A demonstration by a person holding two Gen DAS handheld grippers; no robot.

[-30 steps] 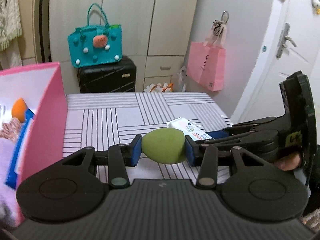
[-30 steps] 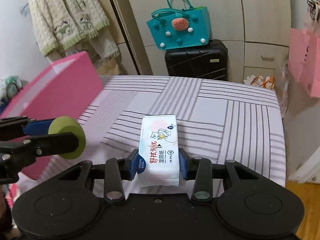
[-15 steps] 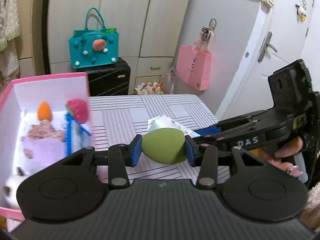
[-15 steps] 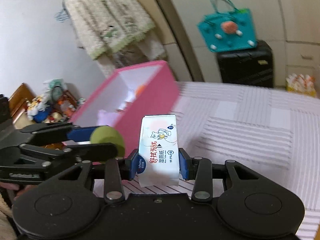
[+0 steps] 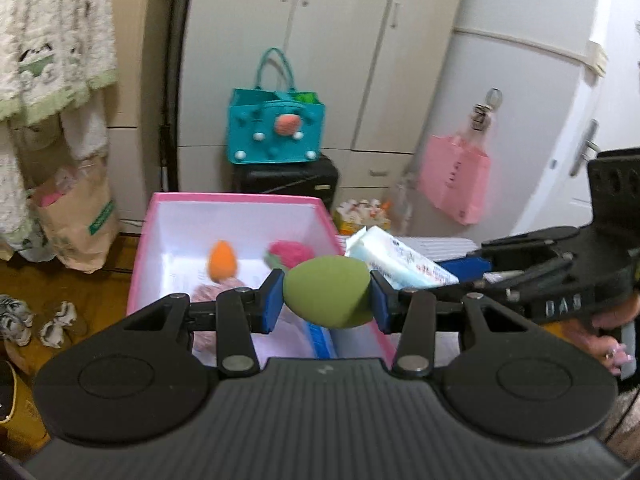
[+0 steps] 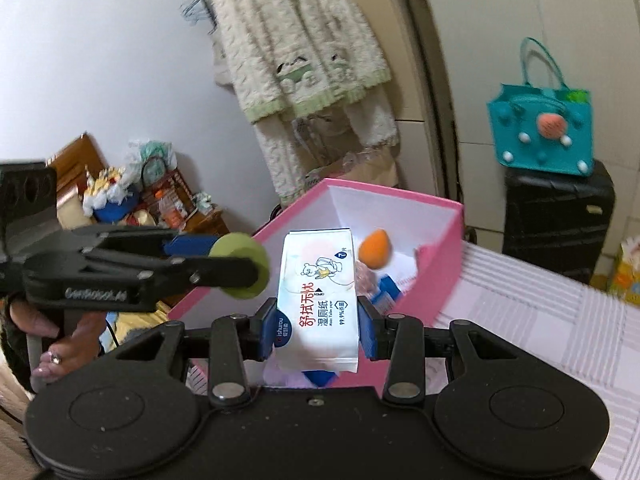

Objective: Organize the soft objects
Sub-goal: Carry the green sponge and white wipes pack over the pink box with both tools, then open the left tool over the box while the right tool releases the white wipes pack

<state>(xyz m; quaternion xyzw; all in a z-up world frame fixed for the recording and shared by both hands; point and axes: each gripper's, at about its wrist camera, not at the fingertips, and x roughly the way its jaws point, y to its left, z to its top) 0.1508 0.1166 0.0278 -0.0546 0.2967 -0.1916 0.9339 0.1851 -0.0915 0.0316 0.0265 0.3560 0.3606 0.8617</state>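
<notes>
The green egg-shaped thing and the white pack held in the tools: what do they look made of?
The green egg-shaped thing looks like matte foam sponge: no shine, a rounded body pinched by the left tool.

The white pack looks like a glossy printed plastic-film wrapper, probably wet wipes: crimped seam ends, slight sheen, held in the right tool.
</notes>
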